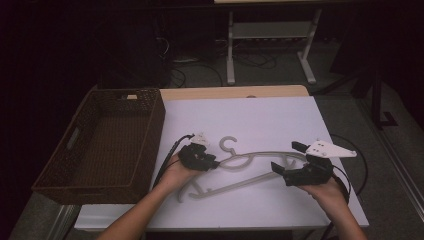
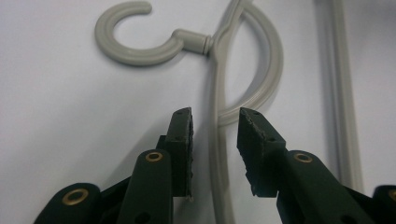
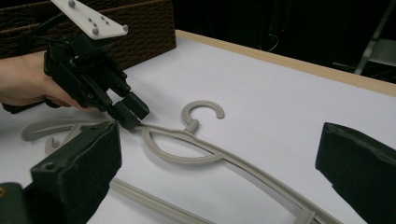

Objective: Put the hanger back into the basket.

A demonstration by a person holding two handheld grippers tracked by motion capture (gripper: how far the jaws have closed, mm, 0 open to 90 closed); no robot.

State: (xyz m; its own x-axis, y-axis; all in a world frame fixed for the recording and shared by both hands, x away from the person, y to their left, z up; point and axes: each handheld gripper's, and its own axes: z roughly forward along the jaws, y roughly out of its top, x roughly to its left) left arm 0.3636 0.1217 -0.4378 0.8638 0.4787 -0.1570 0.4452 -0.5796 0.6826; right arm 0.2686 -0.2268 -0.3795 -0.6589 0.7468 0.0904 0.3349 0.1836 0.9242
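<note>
A grey plastic hanger lies flat on the white table, its hook pointing toward the far side. My left gripper is open, low over the hanger just below the hook. Its two pads stand on either side of the thin shoulder rod with a gap on each side. The right gripper view shows this left gripper with its tips down at the rod. My right gripper is wide open over the hanger's other end, and its jaws straddle the hanger arm without touching it.
A brown woven basket, empty, stands along the table's left side, close behind the left hand. Cables trail from both grippers. Beyond the table's wooden far edge are a dark floor and a white frame's legs.
</note>
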